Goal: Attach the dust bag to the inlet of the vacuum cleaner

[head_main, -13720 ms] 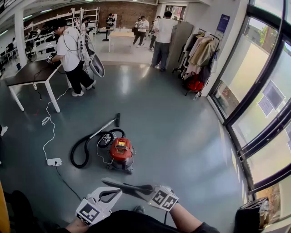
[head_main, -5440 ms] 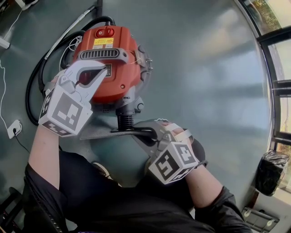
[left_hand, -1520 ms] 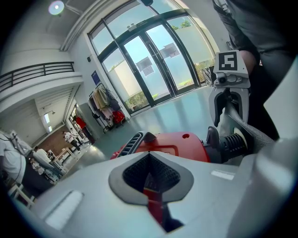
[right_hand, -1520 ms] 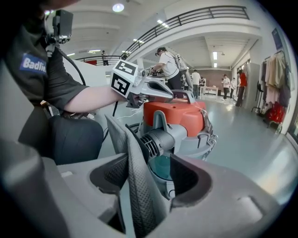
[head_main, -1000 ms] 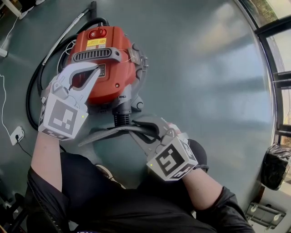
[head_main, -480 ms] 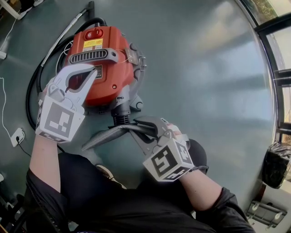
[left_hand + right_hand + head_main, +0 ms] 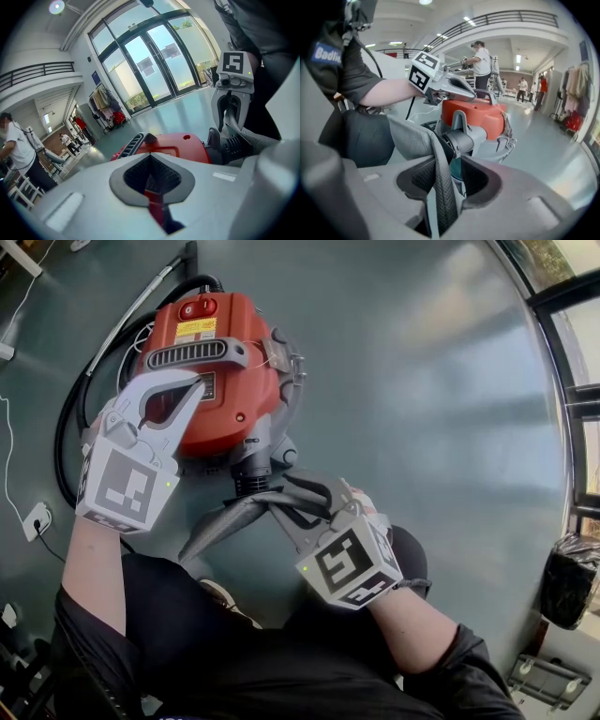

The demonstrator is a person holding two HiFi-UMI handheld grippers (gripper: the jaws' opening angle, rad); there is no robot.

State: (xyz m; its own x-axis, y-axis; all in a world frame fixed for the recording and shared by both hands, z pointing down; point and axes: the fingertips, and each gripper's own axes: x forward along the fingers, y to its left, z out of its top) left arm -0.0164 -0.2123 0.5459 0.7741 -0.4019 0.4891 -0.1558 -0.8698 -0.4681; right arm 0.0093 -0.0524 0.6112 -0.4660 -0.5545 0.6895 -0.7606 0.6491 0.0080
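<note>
The red vacuum cleaner [image 7: 220, 381] [image 7: 180, 146] [image 7: 476, 112] stands on the floor in front of me. Its ribbed inlet [image 7: 251, 486] [image 7: 461, 139] points toward me. The grey dust bag [image 7: 217, 526] [image 7: 412, 136] hangs from the inlet, its mouth around the tube. My right gripper [image 7: 286, 501] [image 7: 447, 168] sits at the inlet with a fold of the bag between its jaws. Those jaws are opening, and a gap shows beside the fabric. My left gripper [image 7: 192, 382] [image 7: 151, 157] rests shut on the vacuum's top, just below its handle [image 7: 202, 352], holding nothing.
The black hose [image 7: 67, 432] curls round the vacuum's left side, with the wand [image 7: 141, 301] beyond it. A white socket block [image 7: 36, 518] and cable lie at the left. A dark bin [image 7: 567, 592] and window frames [image 7: 572, 390] are at the right. My knees are just below the bag.
The right gripper's jaws have spread apart at the inlet. The bag's loose end has sagged lower and swung toward me. The left gripper stays on the vacuum.
</note>
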